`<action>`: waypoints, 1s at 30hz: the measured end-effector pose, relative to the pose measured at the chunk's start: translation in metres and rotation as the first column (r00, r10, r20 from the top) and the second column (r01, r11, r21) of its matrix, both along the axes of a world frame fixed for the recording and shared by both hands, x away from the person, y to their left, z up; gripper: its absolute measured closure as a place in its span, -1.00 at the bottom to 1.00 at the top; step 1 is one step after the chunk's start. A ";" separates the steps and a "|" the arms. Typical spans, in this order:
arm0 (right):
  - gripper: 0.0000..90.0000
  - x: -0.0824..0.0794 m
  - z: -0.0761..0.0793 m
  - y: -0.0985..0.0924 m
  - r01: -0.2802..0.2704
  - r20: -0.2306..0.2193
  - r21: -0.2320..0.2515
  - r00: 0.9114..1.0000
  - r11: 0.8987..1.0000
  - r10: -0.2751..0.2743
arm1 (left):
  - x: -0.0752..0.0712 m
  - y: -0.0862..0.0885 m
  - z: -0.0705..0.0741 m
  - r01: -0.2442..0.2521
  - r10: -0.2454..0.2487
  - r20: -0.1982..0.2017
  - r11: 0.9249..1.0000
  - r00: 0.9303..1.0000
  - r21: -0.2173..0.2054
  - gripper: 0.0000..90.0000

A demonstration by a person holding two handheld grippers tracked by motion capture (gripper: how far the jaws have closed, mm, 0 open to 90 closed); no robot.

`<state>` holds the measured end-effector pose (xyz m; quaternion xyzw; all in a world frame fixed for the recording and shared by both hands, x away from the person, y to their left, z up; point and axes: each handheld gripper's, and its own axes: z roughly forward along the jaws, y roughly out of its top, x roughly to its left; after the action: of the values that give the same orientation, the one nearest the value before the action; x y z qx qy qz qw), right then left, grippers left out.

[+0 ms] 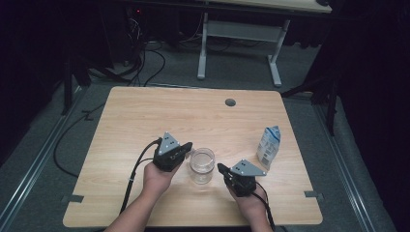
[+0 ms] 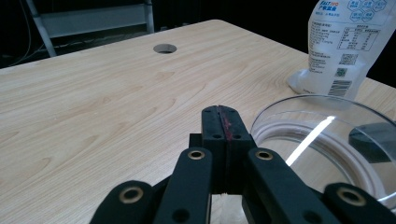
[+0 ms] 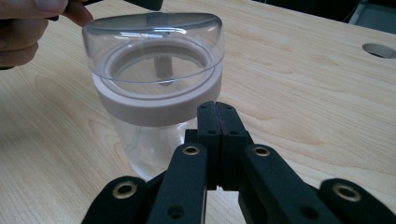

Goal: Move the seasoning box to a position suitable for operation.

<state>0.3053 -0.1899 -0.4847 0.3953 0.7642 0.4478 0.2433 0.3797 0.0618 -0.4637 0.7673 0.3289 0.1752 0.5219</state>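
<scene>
A: High view, item one?
B: Clear jar (image 1: 202,166), upright on the light wooden table (image 1: 145,121), near the front edge, between the two tools.

A: Tools?
B: Left gripper (image 1: 186,147), held in the left hand (image 1: 157,179), tip just beside the jar's left side. Right gripper (image 1: 221,169), held in the right hand (image 1: 249,200), tip just beside the jar's right side. Whether either touches the jar cannot be told from here.

A: Other stock?
B: White and blue pouch (image 1: 269,146), standing to the right of the jar, apart from it. Round cable hole (image 1: 230,102) toward the table's far edge.

A: Left gripper view?
B: Left gripper (image 2: 219,112), jaws pressed together, nothing between them. Jar's clear domed lid (image 2: 327,135) just to the right of the tip. Pouch (image 2: 343,44) behind it. Cable hole (image 2: 165,48) farther off.

A: Right gripper view?
B: Right gripper (image 3: 218,108), jaws pressed together, holding nothing, tip close in front of the jar (image 3: 156,93). Jar has a clear domed lid (image 3: 154,42) over a pale collar (image 3: 154,109). The left hand (image 3: 23,28) shows beyond the jar, at upper left. Cable hole (image 3: 379,50) at far right.
</scene>
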 end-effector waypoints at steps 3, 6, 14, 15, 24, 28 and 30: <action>1.00 -0.001 0.001 0.001 -0.002 0.004 0.005 1.000 1.000 0.002 | 0.000 0.000 0.000 0.001 -0.001 0.000 1.000 1.000 0.000 1.00; 1.00 -0.003 0.004 0.001 -0.007 0.011 0.009 1.000 1.000 0.007 | 0.000 0.000 0.000 0.001 -0.001 -0.001 1.000 1.000 -0.001 1.00; 1.00 -0.005 0.006 0.005 -0.016 0.020 0.005 1.000 1.000 0.016 | 0.000 0.000 0.000 0.002 -0.002 -0.003 1.000 1.000 -0.003 1.00; 1.00 -0.005 0.006 0.005 -0.020 0.025 0.006 0.999 1.000 0.019 | 0.000 0.000 0.000 0.002 -0.002 -0.003 1.000 1.000 -0.003 1.00; 1.00 -0.006 0.008 0.010 -0.035 0.030 -0.005 0.999 0.999 0.035 | 0.000 0.001 -0.001 0.002 -0.002 -0.003 1.000 1.000 -0.013 1.00; 1.00 -0.008 0.010 0.012 -0.041 0.038 -0.001 0.998 0.999 0.041 | -0.002 0.000 0.001 0.002 -0.002 -0.006 0.999 1.000 -0.037 1.00; 1.00 -0.008 0.011 0.013 -0.045 0.042 0.001 0.998 0.999 0.045 | -0.006 0.002 0.004 -0.001 0.001 -0.001 0.998 1.000 -0.066 1.00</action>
<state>0.2973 -0.1773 -0.4742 0.3687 0.7672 0.4620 0.2489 0.3735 0.0635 -0.4594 0.7497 0.3350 0.1642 0.5465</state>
